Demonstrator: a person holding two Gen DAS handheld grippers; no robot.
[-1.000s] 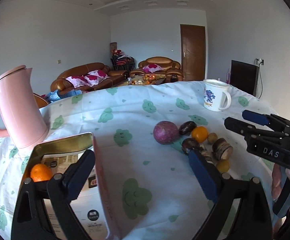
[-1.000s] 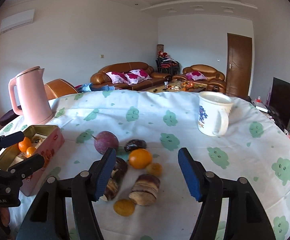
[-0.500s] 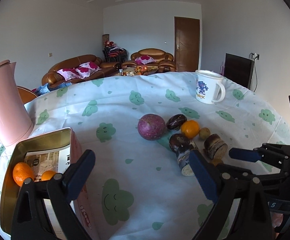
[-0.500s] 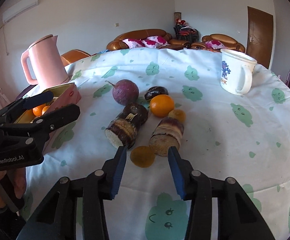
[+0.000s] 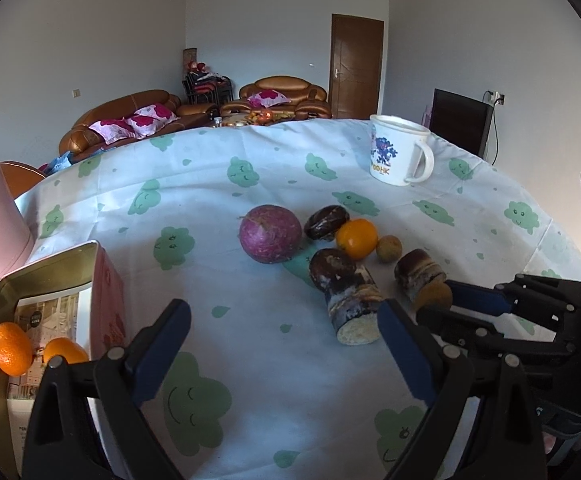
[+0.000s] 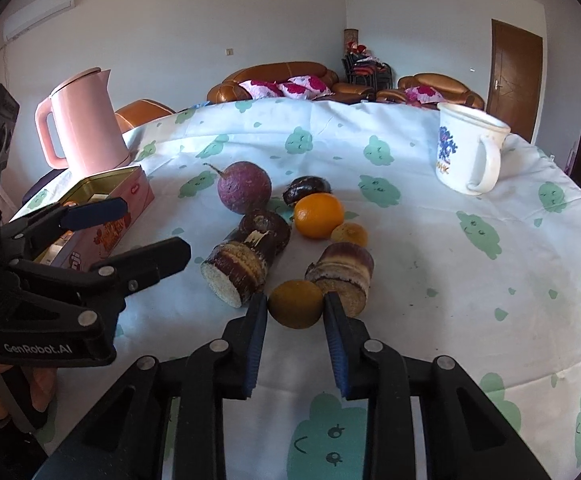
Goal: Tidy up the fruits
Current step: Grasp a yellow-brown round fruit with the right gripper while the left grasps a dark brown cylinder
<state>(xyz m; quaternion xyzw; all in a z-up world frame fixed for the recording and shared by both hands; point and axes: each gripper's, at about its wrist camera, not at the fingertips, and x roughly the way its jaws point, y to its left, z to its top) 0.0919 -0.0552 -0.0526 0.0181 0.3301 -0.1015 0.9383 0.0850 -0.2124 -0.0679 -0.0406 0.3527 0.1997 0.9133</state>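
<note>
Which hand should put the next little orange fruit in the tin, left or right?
Right, probably. The right gripper is already shut on the small dull-orange fruit on the table. The left gripper is open and holds nothing, though it is nearer the tin.

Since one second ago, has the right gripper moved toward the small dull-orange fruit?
Yes. The right gripper has come down and forward toward the white mug's table, and its pads now clamp the small dull-orange fruit.
</note>
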